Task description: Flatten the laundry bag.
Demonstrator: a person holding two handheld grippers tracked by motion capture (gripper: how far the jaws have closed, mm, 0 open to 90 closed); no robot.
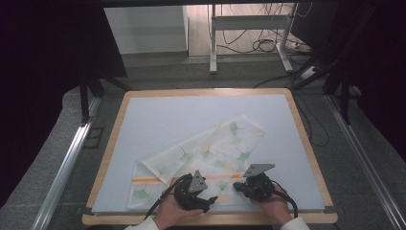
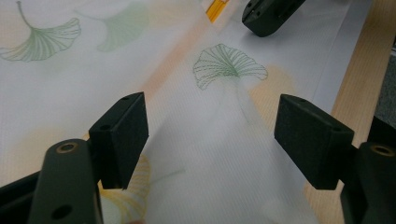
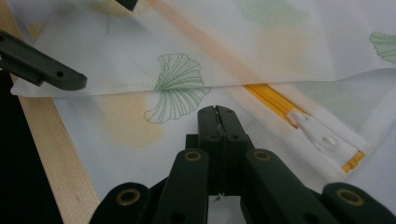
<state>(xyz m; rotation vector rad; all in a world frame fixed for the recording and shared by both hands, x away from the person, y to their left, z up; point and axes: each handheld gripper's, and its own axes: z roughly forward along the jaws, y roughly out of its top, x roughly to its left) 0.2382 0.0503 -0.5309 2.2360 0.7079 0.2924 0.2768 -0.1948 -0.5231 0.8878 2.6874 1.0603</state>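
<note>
At the near edge of the counter [image 1: 306, 143] lies a folded mesh laundry bag [image 1: 210, 151], thin, light and limp; its hem or zipper [image 3: 285, 109] end looks the surest hold. The bag looks flat and empty. The right tool [image 3: 218, 114] is clamped on its fabric; the left tool [image 2: 212, 135] hovers apart over it.

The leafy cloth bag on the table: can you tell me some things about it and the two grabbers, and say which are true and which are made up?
1. The cloth bag has green leaf prints. True.
2. Its zipper is blue. False: it is orange-yellow with a white pull.
3. The left gripper is open above the cloth. True.
4. The right gripper has its jaws spread wide. False: they are shut together.
5. The bag hangs off the table. False: it lies on the pale mat.
</note>
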